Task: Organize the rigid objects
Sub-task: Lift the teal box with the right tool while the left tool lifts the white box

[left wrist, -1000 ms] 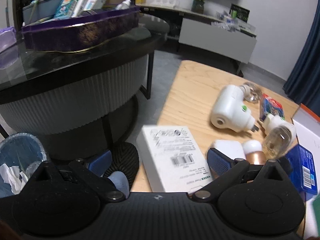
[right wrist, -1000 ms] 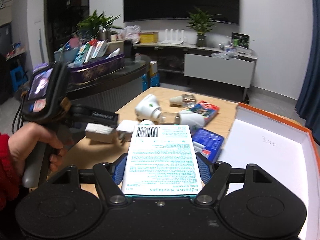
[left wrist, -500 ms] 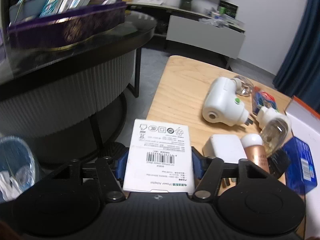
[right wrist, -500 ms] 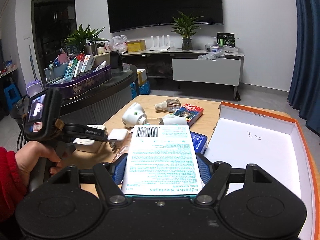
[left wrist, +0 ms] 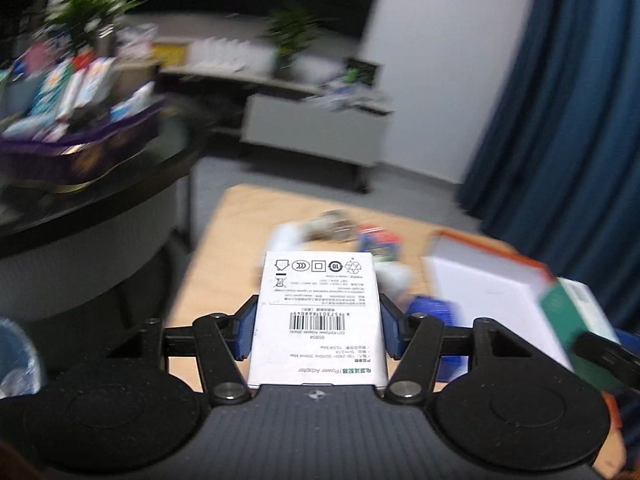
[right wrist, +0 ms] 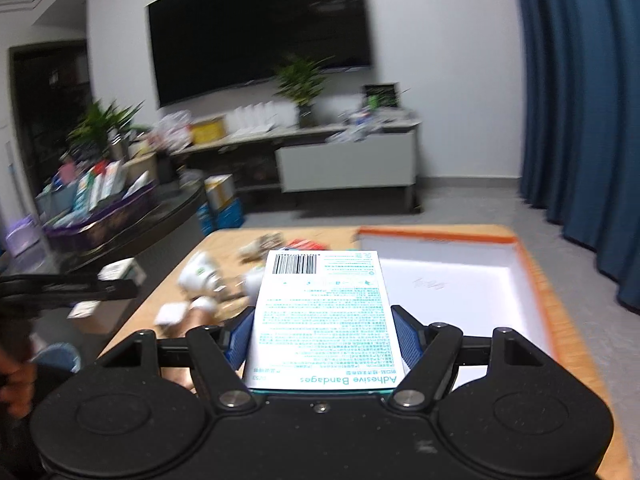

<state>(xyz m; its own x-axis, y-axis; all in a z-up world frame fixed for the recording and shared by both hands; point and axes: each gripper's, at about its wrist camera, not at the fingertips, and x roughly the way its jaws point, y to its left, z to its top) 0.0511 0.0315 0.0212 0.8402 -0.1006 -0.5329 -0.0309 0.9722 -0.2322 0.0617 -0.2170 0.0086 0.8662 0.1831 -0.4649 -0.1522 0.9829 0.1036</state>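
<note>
Your left gripper [left wrist: 318, 330] pinches the white power adapter box [left wrist: 318, 320], raised above the desk [left wrist: 224, 236]. Your right gripper [right wrist: 322, 340] clamps the adhesive bandages box [right wrist: 324, 316]; the orange-rimmed box [right wrist: 524, 264] lies just ahead to its right, loose clutter ahead-left.

power adapter box [left wrist: 318, 316]: 1 | adhesive bandage box [right wrist: 322, 316]: 1 | orange-rimmed box [right wrist: 452, 292]: 1

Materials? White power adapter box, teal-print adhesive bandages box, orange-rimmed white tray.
White power adapter box: likely matte printed paperboard; crisp flat faces.
Teal-print adhesive bandages box: paperboard, slightly glossy.
Orange-rimmed white tray: probably rigid cardboard; thin walls, handwriting inside.
</note>
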